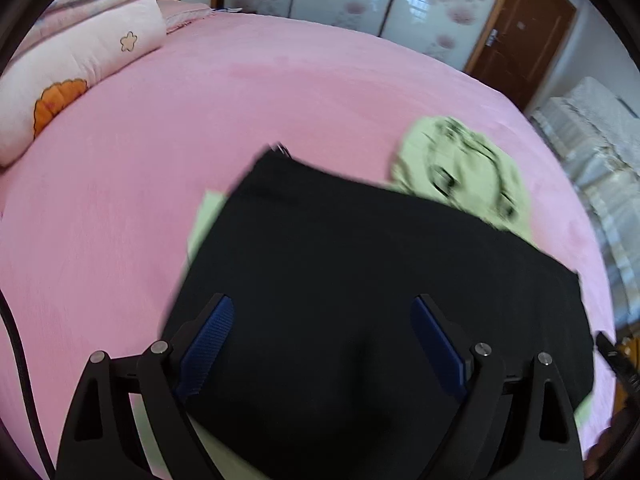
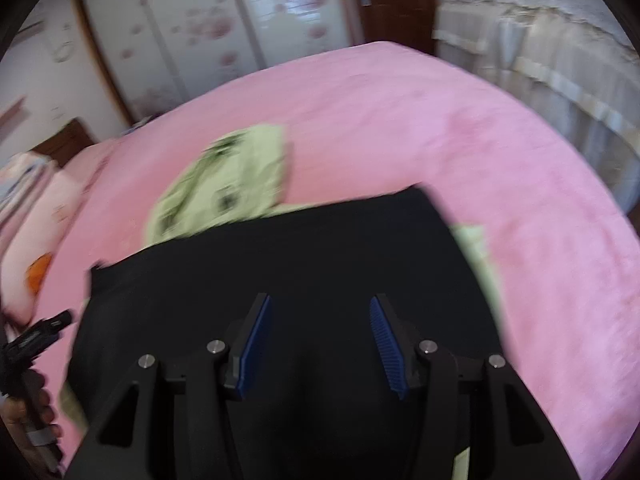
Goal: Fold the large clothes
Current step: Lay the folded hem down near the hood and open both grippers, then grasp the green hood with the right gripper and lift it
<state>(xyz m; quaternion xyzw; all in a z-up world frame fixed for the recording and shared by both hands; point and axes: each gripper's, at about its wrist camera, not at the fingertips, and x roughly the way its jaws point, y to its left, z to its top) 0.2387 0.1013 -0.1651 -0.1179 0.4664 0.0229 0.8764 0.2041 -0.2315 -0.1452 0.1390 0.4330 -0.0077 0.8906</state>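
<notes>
I've got both grippers over the bed (image 1: 280, 92), pointing down at a black garment (image 1: 360, 260) that lies spread on the pink cover w/ a light green printed garment (image 1: 456, 168) partly under it; green peeks out at the far edge and at the side corners too. Left gripper (image 1: 322, 344) is released, fingers wide apart, blue pads (image 1: 210, 340) clear of the cloth, nothing pinched btwn them as far as I can see. Right gripper (image 2: 320, 344) also reads as released: narrower gap, pads (image 2: 256, 344) apart, just black fabric below them, no fold caught in there. In the right wrist view I see the left gripper's tip at the left edge, w/ a hand (image 2: 28, 416) on its handle. Folded pink quilt (image 1: 76, 64) w/ flower print sits at the head of the bed, well apart from the clothes. Both views are motion-blurred, so fine creases I can't make out.
</notes>
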